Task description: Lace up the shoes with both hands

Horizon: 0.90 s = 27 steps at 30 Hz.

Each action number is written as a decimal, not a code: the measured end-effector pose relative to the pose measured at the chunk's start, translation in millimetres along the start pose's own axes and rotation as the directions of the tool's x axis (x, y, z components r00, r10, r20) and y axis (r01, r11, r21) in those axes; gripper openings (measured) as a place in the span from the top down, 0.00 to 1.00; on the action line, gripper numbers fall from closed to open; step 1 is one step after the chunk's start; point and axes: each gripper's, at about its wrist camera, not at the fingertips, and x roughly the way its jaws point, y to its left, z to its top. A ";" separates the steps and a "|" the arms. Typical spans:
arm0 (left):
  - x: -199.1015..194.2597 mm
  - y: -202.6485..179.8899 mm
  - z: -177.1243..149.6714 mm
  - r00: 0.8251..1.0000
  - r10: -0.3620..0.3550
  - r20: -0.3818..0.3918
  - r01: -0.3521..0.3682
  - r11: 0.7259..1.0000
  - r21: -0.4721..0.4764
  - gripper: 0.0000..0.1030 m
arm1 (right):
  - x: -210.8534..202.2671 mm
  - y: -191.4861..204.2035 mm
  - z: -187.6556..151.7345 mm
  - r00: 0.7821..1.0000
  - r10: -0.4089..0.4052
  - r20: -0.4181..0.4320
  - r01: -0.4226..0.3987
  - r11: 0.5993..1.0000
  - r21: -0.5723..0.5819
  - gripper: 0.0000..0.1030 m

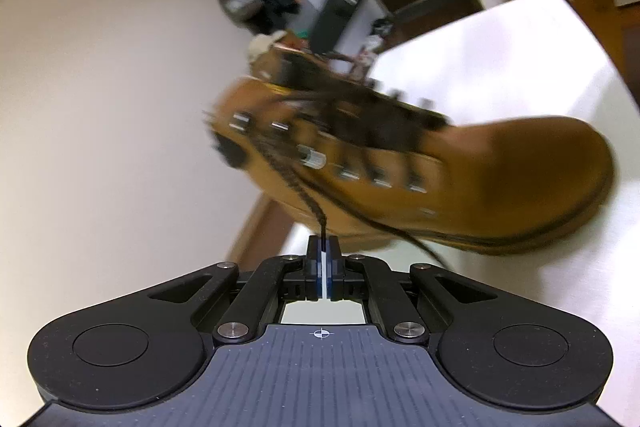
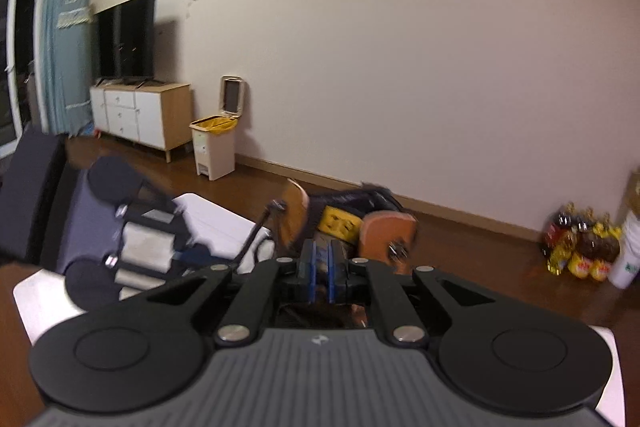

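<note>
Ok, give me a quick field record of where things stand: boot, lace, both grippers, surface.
boot: tan lace-up boot, on its side on the white table, toe to the right in the left wrist view
lace: dark lace runs from the eyelets down into the left gripper
left gripper: shut on the lace
right gripper: narrow gap between blue pads; behind the boot's open top; whether it holds anything is unclear
image quality: both views motion-blurred

No legible text appeared in either view. A crosshair sign stood on the left hand-held gripper [image 1: 323,259]; the boot's yellow label [image 2: 340,223] was too blurred to read.
</note>
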 end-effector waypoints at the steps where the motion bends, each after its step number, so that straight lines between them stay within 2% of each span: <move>1: -0.1 -1.6 -1.5 1.000 -0.001 -0.002 0.001 1.000 -0.005 0.99 | -1.9 -3.8 -3.0 1.000 -0.007 -0.002 0.007 1.000 0.015 0.95; 4: 0.6 -2.9 -9.8 1.000 -0.004 -0.019 0.003 0.998 -0.065 0.99 | -4.4 -10.2 -7.2 1.000 -0.012 -0.006 0.012 0.999 0.047 0.95; 8: 5.3 -6.3 -23.8 0.996 0.001 -0.087 -0.010 0.995 -0.101 0.99 | -7.1 -13.8 -14.6 1.000 -0.016 -0.007 0.016 0.997 0.077 0.95; 10: 2.8 -4.2 -29.1 0.996 0.006 -0.091 -0.019 0.990 -0.140 0.98 | -7.7 -11.9 -18.8 1.000 -0.016 -0.005 0.017 0.996 0.088 0.95; 13: -2.3 -0.2 -30.8 0.996 0.010 -0.087 -0.029 0.976 -0.218 0.98 | -7.2 -13.3 -24.1 1.000 -0.016 -0.005 0.016 0.994 0.109 0.95; 15: -4.5 2.0 -31.3 0.996 0.003 -0.089 -0.029 0.955 -0.294 0.97 | -8.8 -16.5 -26.3 1.000 -0.017 -0.002 0.017 0.992 0.123 0.95; 17: -4.0 2.6 -31.9 0.996 -0.008 -0.094 -0.023 0.946 -0.325 0.93 | -9.5 -19.4 -28.3 1.000 -0.018 0.000 0.018 0.991 0.133 0.95; 22: 8.7 -4.7 -25.3 0.992 -0.080 -0.095 0.041 0.931 -0.363 0.92 | -6.0 -25.0 -35.8 1.000 -0.027 -0.005 0.027 0.987 0.156 0.95; 23: 13.1 -3.5 -22.3 0.990 -0.109 -0.084 0.068 0.920 -0.385 0.92 | -5.1 -26.1 -37.0 1.000 -0.028 -0.008 0.029 0.987 0.160 0.95; 26: 22.6 0.4 -16.1 0.988 -0.144 -0.054 0.109 0.902 -0.418 0.81 | -3.4 -28.5 -40.6 0.999 -0.033 -0.014 0.035 0.985 0.170 0.95; 27: 26.6 2.3 -12.8 0.988 -0.148 -0.051 0.114 0.901 -0.419 0.81 | -3.8 -28.9 -41.3 0.999 -0.034 -0.014 0.036 0.985 0.171 0.95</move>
